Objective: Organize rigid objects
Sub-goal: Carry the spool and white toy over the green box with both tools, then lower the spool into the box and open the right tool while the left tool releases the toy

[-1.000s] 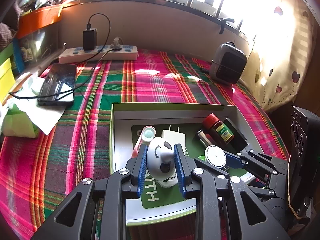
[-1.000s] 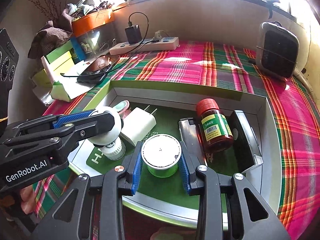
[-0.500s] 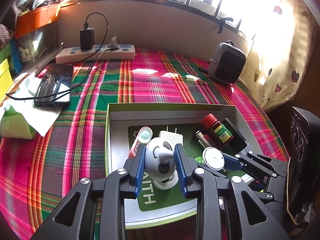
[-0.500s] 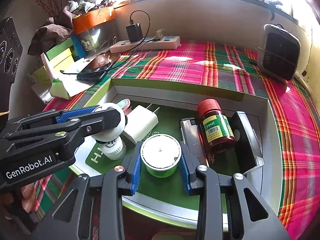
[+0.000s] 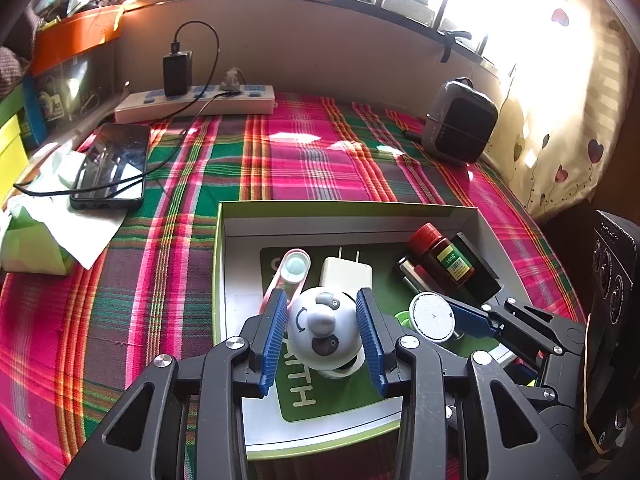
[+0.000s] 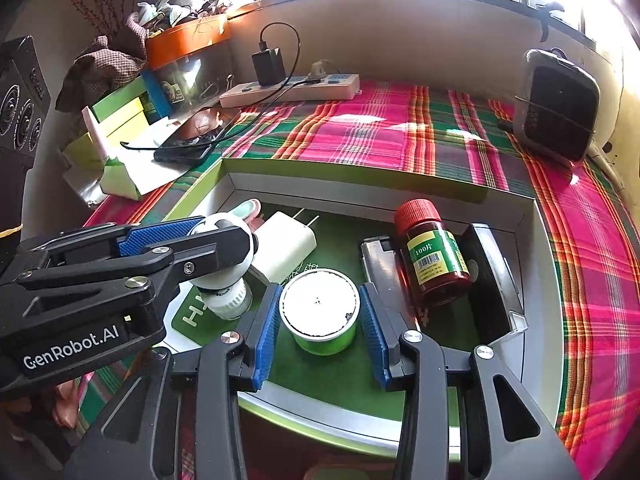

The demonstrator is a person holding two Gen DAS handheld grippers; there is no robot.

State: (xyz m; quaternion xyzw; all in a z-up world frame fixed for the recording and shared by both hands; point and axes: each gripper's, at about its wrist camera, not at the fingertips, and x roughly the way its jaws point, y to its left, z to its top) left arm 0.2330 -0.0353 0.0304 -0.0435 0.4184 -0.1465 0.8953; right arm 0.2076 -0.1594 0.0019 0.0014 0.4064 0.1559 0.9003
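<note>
A shallow green-rimmed box (image 5: 348, 208) lies on the plaid cloth. Inside it a white panda-faced toy (image 5: 320, 328) stands between the blue pads of my left gripper (image 5: 322, 312). The jaws are opening and a thin gap shows on each side of the toy. A green tub with a white lid (image 6: 318, 304) sits on the box floor between the pads of my right gripper (image 6: 320, 300). Those jaws are opening too, the pads just off the tub. The left gripper's fingers (image 6: 160, 234) reach in from the left in the right wrist view.
The box also holds a red-capped pill bottle (image 6: 432, 256), a white charger plug (image 6: 284, 248), a pink-and-teal case (image 5: 294, 268) and a black holder (image 6: 492, 272). A phone (image 5: 110, 168), power strip (image 5: 196, 100) and small black heater (image 5: 460, 124) lie beyond.
Both pairs of jaws have widened. The left pads have come off the panda toy and the right pads off the green tub. Neither hand has shifted.
</note>
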